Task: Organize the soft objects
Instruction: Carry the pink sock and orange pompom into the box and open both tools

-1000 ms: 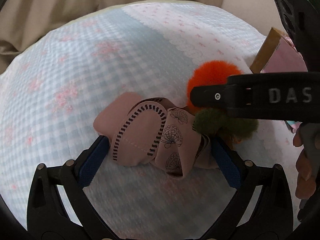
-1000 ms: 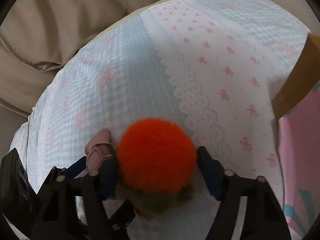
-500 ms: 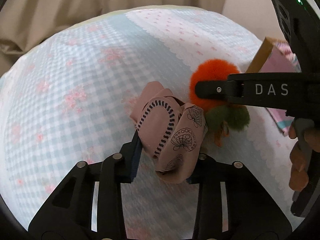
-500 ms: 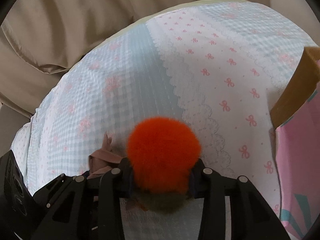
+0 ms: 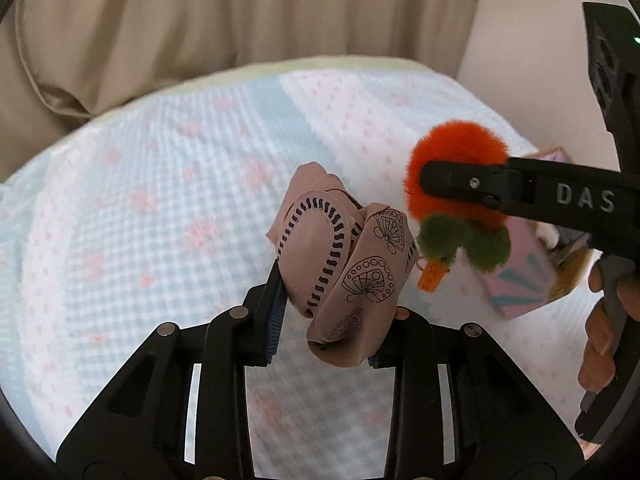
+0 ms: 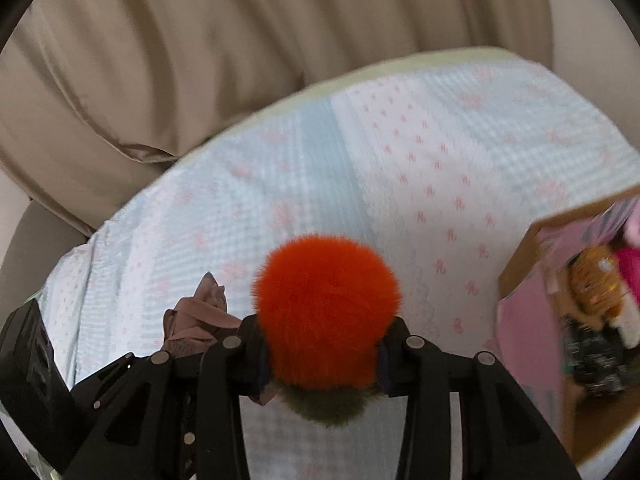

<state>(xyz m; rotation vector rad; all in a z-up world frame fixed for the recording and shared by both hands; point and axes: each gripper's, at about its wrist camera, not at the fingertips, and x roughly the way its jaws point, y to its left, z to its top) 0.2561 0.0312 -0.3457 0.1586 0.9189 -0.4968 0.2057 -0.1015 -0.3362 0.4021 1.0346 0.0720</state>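
My left gripper (image 5: 322, 312) is shut on a dusty-pink patterned cloth pouch (image 5: 344, 256) and holds it raised above the bed. The pouch also shows in the right wrist view (image 6: 196, 316), at the left. My right gripper (image 6: 320, 356) is shut on a fluffy orange pompom with a green tuft (image 6: 326, 320), lifted off the bed. In the left wrist view the pompom (image 5: 456, 172) hangs right of the pouch, gripped by the right gripper's black fingers (image 5: 460, 180).
A blue-and-white checked bedspread (image 5: 160, 208) with pink bows covers the bed. A pink cardboard box (image 6: 532, 344) at the right holds several soft toys (image 6: 596, 284). Beige curtains (image 6: 240, 60) hang behind the bed.
Both grippers closed on their objects and lifted them off the bedspread. The view has tilted up, and the box with toys has come into sight at right.
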